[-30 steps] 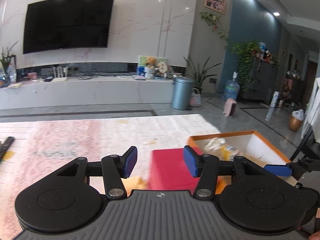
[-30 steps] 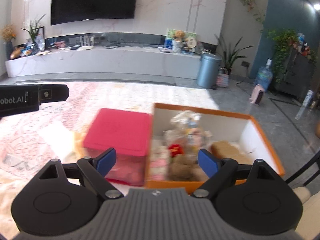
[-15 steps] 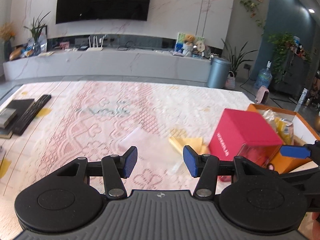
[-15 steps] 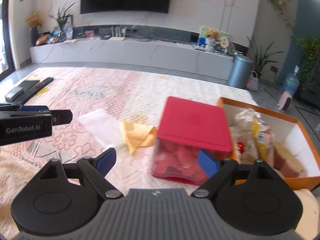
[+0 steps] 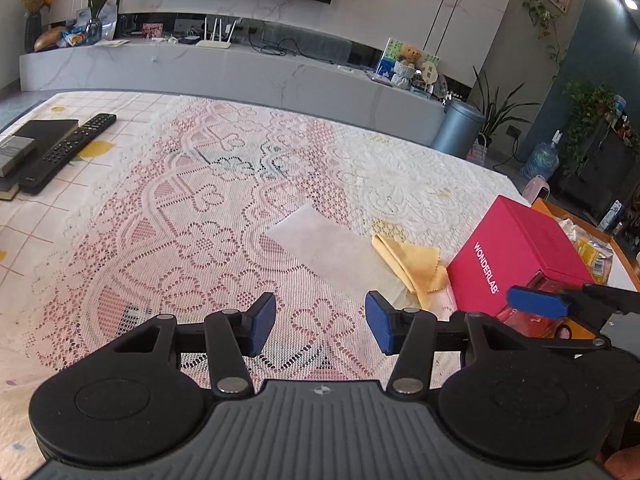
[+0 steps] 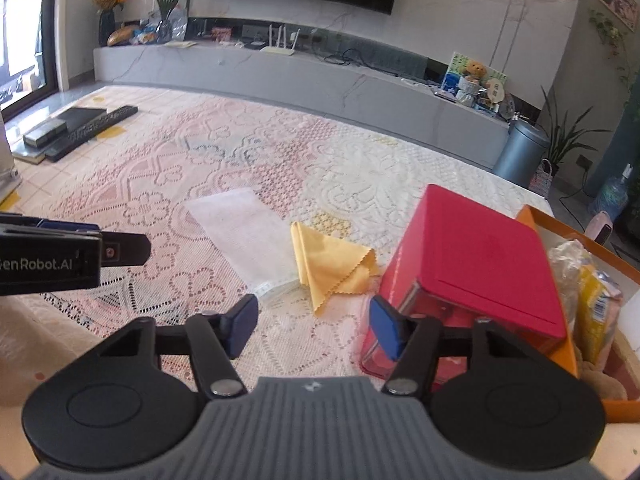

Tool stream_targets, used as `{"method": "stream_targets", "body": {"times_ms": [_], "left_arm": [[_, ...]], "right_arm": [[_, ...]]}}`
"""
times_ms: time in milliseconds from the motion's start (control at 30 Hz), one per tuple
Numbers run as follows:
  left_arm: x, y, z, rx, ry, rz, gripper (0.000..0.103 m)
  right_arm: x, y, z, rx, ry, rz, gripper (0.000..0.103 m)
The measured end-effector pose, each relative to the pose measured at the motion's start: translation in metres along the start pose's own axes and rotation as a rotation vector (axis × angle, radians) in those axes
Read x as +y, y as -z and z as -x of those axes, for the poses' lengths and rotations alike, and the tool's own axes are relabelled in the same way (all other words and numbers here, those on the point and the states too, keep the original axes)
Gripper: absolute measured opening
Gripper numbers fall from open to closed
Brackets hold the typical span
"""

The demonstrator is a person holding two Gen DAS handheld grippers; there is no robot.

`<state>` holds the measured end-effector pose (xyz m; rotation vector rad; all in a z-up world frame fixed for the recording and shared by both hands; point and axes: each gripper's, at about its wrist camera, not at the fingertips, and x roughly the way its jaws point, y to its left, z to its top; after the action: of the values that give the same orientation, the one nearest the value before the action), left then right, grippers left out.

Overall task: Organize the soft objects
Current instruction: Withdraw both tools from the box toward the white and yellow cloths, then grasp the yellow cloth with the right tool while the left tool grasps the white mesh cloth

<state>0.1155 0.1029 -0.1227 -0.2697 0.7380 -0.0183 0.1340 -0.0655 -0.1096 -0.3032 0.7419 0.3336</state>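
A folded yellow cloth (image 5: 412, 264) (image 6: 330, 266) lies on the lace tablecloth. It sits between a flat white translucent bag (image 5: 332, 246) (image 6: 244, 236) and a red box (image 5: 516, 256) (image 6: 476, 264). My left gripper (image 5: 320, 320) hovers open over bare lace, just short of the bag, with nothing between its fingers. My right gripper (image 6: 312, 322) hangs just short of the cloth's near corner. Its jaws are closing on empty air and stand apart. An orange box (image 6: 536, 216) right of the red box holds wrapped soft items.
A black remote (image 5: 64, 152) and flat dark boxes (image 5: 40, 132) lie at the table's far left. The right gripper's blue fingertip (image 5: 536, 302) crosses in front of the red box. The left gripper's body (image 6: 52, 260) enters at the left. A grey bin (image 6: 518, 152) stands on the floor beyond the table.
Both grippers swung left and down, from the orange box and red box toward the cloth and bag. The right jaws have narrowed. The left jaws kept their width.
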Motion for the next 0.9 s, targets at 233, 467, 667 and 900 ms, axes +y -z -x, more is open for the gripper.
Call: {"method": "stream_targets", "body": {"times_ms": [233, 467, 667, 900], "left_arm": [[-0.006, -0.021, -0.022, 0.029, -0.048, -0.047, 0.058], [-0.009, -0.045, -0.057, 0.02, -0.087, -0.065, 0.058], [-0.01, -0.041, -0.078, 0.013, -0.053, -0.064, 0.058], [-0.003, -0.037, -0.088, 0.043, -0.045, -0.03, 0.058]], "right_arm": [[0.008, -0.026, -0.036, 0.012, 0.025, 0.063, 0.056], [0.008, -0.042, -0.082, 0.062, 0.041, 0.052, 0.055], [0.002, -0.043, -0.113, 0.105, 0.065, 0.004, 0.055], [-0.006, -0.038, -0.132, 0.152, 0.027, -0.053, 0.036]]}}
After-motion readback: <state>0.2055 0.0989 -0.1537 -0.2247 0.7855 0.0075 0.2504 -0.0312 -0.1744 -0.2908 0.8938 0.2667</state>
